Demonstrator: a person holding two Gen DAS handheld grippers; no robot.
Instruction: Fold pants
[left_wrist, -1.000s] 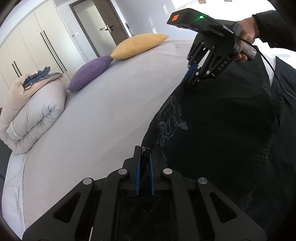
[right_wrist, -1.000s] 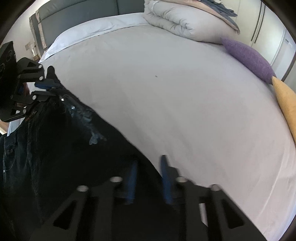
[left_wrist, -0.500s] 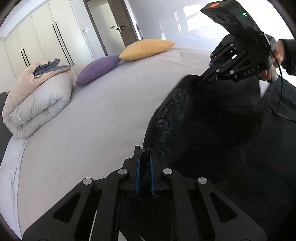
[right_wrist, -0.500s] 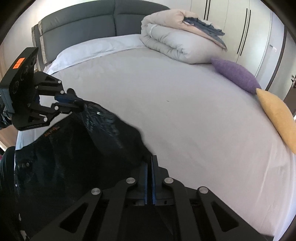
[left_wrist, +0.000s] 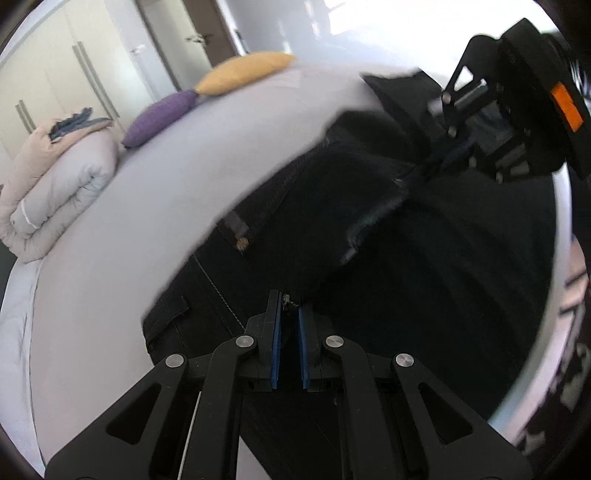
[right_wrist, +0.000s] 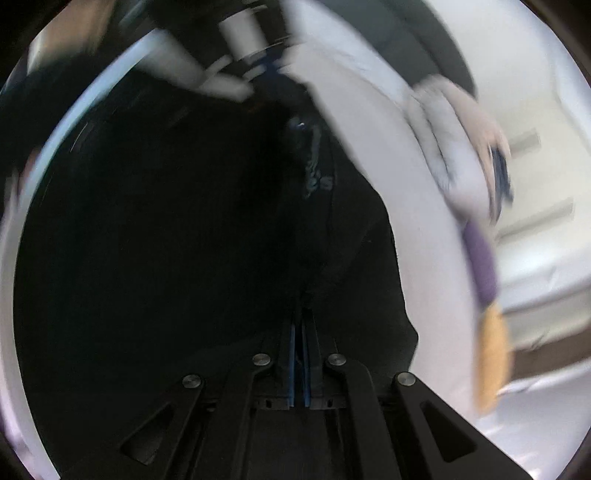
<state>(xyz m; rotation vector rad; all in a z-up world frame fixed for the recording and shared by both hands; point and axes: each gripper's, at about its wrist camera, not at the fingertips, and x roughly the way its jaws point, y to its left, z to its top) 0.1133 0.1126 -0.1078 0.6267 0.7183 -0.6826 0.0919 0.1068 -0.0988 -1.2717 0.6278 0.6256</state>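
Left wrist view, pants: dark pants (left_wrist: 424, 258) lie spread on the bed (left_wrist: 147, 206), right of centre, one layer doubled over the rest.
Left wrist view, left gripper: left gripper (left_wrist: 287, 306) fingers narrow, pinching a pants edge near the zip.
Left wrist view, right gripper: right gripper (left_wrist: 436, 166) at far right, clamped on a raised fold; blurred.
Left wrist view, handling: judged soft, limp, moderately heavy denim-like cloth; sags between grips, not fragile, not slippery. Best hold: hems, waistband, seams, both corners at once.
Left wrist view, writing: orange tag on the right gripper, no text legible.
Left wrist view, surroundings: yellow pillow (left_wrist: 247, 72), purple pillow (left_wrist: 159, 118), rolled duvet (left_wrist: 55, 184) at far left.
Right wrist view, pants: pants (right_wrist: 184, 240) fill the left and centre, bed (right_wrist: 424, 184) to the right.
Right wrist view, right gripper: right gripper (right_wrist: 300, 325) fingers nearly together on dark cloth.
Right wrist view, left gripper: left gripper (right_wrist: 269, 70) far, holding the other edge; blurred.
Right wrist view, writing: pale print on the cloth (right_wrist: 317, 177), too blurred to read.
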